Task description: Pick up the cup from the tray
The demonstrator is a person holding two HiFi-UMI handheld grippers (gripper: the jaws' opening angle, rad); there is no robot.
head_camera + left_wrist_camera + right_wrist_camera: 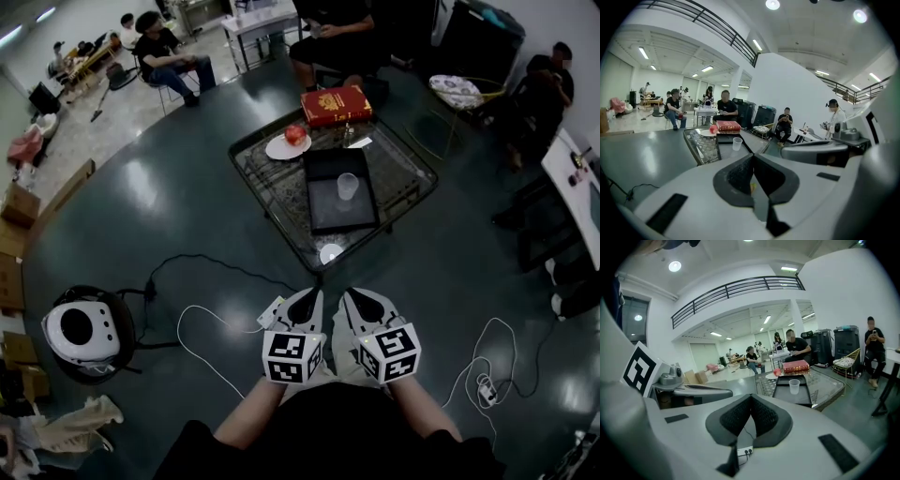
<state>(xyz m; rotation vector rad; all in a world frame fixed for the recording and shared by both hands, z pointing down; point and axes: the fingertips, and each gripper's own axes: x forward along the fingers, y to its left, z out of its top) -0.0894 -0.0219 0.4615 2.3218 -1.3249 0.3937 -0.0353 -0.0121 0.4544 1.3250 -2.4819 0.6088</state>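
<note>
Left tongs (302,300) and right tongs (362,300), both pressed together and empty because the reach has not begun, hover well short of the glass-topped desk (408,171) where the small clear plastic cup (347,187) stands, seemingly upright, on a black rectangular tray (328,212).

Setting: a large open indoor hall, of the lab or shared-workspace sort, not a home. A glossy dark floor (187,187) ran from wall to wall. A railed mezzanine (740,287) overlooked it, with recessed ceiling lights (675,266) above. A loose cable (202,260) and a power strip (485,389) lay on the floor. Cardboard boxes (19,204) were stacked along one edge. Several people sat on chairs near a white table (258,21) at the far side. A low glass worktop (408,173) stood mid-floor.
</note>
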